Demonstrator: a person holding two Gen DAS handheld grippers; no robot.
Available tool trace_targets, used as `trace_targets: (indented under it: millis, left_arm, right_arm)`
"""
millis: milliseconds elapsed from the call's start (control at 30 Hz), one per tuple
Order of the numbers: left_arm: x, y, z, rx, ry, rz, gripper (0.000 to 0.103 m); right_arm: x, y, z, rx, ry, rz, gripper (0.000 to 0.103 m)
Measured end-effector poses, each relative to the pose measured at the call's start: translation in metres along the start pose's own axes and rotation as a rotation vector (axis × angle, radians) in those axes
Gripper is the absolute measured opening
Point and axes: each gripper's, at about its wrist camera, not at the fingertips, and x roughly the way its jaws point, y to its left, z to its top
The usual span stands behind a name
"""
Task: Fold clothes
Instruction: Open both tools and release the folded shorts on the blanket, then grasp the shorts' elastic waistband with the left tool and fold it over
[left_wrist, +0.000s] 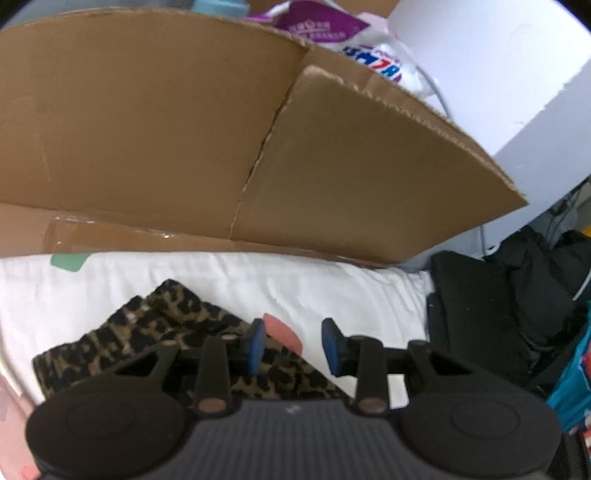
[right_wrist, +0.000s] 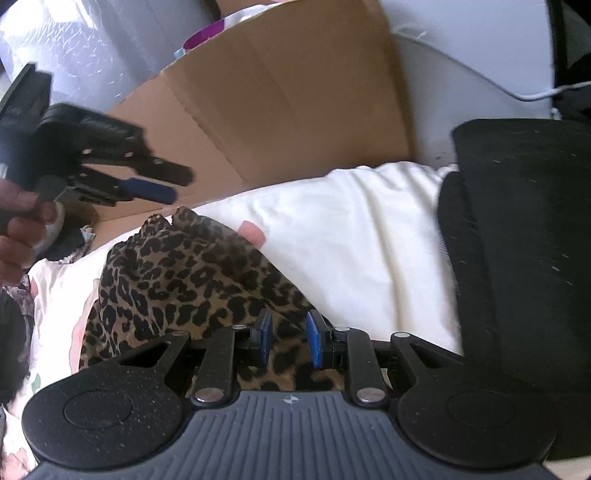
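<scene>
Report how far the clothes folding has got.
Done: black clothes sit stacked at the right. In hand: nothing; the leopard-print garment lies rumpled on the white bedding, both grippers' jaws parted and empty above it. Left: fold it.

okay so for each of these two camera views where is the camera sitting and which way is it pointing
Left wrist: sits on the left tongs, angled down at the white bedding and cardboard box; only its own open fingers show.
Right wrist: sits on the right tongs, angled down over the leopard-print garment; the left tongs and the hand holding them show at left.
Shared: garment, bedding, box, black fabric.
</scene>
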Motion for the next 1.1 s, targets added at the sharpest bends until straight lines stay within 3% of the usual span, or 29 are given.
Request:
trace_targets:
  millis: [133, 433, 500, 767, 867, 1100]
  left_arm:
    - [0.014, -0.005, -0.001, 0.006, 0.027, 0.054, 0.035]
    - [0.024, 0.013, -0.020, -0.120, 0.060, 0.126, 0.037]
    - [0.027, 0.022, -0.022, -0.149, 0.073, 0.134, 0.044]
    - [0.036, 0.051, -0.030, -0.248, 0.110, 0.140, 0.043]
    - [0.040, 0.057, -0.029, -0.294, 0.109, 0.134, 0.043]
    - [0.052, 0.058, -0.020, -0.339, 0.158, 0.159, 0.043]
  right_arm:
    - [0.012, 0.007, 0.006, -0.041, -0.003, 0.006, 0.024]
    - [0.037, 0.021, 0.014, -0.094, 0.032, 0.061, 0.024]
    - [0.042, 0.022, 0.008, -0.102, 0.057, 0.057, 0.024]
    - [0.038, 0.022, 0.002, -0.149, 0.064, 0.033, 0.026]
    - [0.033, 0.015, 0.007, -0.159, 0.040, 0.020, 0.033]
    - [0.042, 0.007, 0.006, -0.210, 0.106, 0.026, 0.037]
